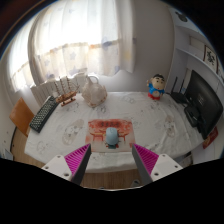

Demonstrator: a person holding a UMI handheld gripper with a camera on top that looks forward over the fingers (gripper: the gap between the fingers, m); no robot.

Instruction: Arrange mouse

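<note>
One broad table (150,112) covered with a white patterned cloth is seen to spread beyond the claw, largest of all that lies ahead. On it, well beyond and to the left of the fingers, a black keyboard (43,113) is laid at a slant; just ahead of the fingertips a reddish-brown rectangular mat (111,127) is set, and on that mat the small pale grey-blue mouse (112,135) rests, in line with the gap between the fingers. The mouse is judged light, rigid and smooth-shelled, so some slip is to be expected; it would best be taken across its two long flanks, low down. The gripper (111,152) is held level and pointed forward over the near table edge, its fingers spread wide with nothing held between the magenta pads (76,158).
</note>
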